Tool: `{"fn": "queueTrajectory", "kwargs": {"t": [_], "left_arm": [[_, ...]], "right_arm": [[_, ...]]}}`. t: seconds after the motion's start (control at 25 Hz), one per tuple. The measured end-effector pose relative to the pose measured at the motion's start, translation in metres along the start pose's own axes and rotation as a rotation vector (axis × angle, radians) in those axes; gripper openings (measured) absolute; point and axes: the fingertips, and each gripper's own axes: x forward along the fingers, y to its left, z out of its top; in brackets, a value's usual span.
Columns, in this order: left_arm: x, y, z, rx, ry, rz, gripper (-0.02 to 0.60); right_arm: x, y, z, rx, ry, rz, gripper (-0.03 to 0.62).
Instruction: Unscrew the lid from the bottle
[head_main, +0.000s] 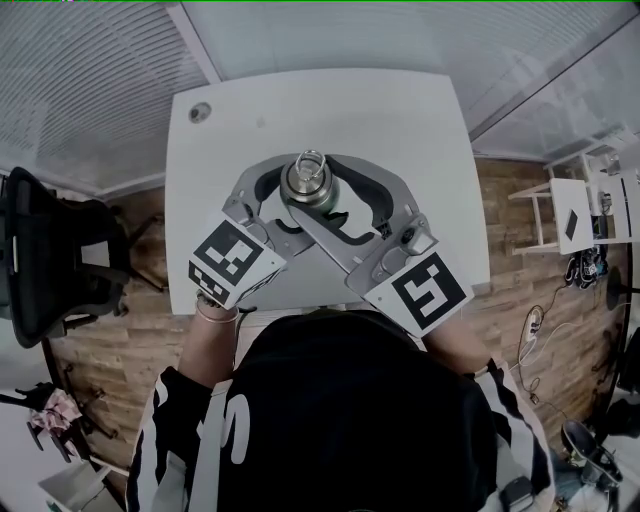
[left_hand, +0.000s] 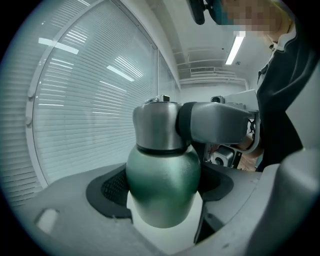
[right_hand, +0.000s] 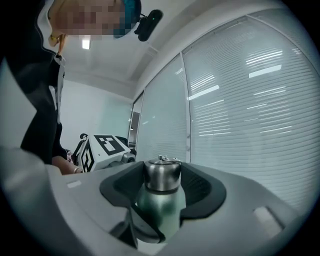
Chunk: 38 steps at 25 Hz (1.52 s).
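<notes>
A white desk (head_main: 400, 130) with rounded corners stands on a wood-plank floor (head_main: 130, 330). One green bottle (head_main: 322, 194) with a steel lid (head_main: 306, 178) stands upright on the desk top, between the jaws of the left gripper (left_hand: 162, 187) and the right gripper (right_hand: 162, 182). Beyond the left gripper, near the far corner, a round grey grommet (head_main: 200, 112) sits in the top.
</notes>
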Motion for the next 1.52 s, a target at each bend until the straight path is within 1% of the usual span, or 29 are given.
{"fn": "queueTrajectory", "kwargs": {"t": [0.2,0.28,0.4,0.56,0.84,1.08,1.32,1.52], "left_arm": [[0.002,0.002,0.001,0.022,0.023,0.030,0.385],[0.002,0.000,0.004,0.030,0.021,0.012,0.385],[0.000,-0.007,0.005,0.046,0.028,-0.044,0.385],[0.001,-0.017,0.002,0.074,0.052,-0.095,0.385],[0.002,-0.039,0.010,0.081,0.030,-0.217,0.385],[-0.006,-0.058,0.012,0.126,0.023,-0.297,0.385],[-0.013,-0.074,0.018,0.149,-0.006,-0.379,0.385],[-0.017,-0.082,0.018,0.167,-0.003,-0.448,0.385]], "right_arm": [[-0.002,-0.003,0.001,0.015,0.006,-0.002,0.215],[-0.004,-0.003,0.002,0.026,0.004,0.034,0.221],[-0.008,0.001,0.003,0.028,-0.007,0.148,0.224],[-0.017,0.005,0.002,0.018,-0.034,0.291,0.227],[-0.034,0.010,0.009,0.015,-0.031,0.551,0.227],[-0.046,0.025,0.013,-0.012,-0.024,0.723,0.227],[-0.056,0.035,0.019,0.016,-0.039,0.879,0.229],[-0.059,0.040,0.020,0.023,-0.022,1.015,0.227]]}}
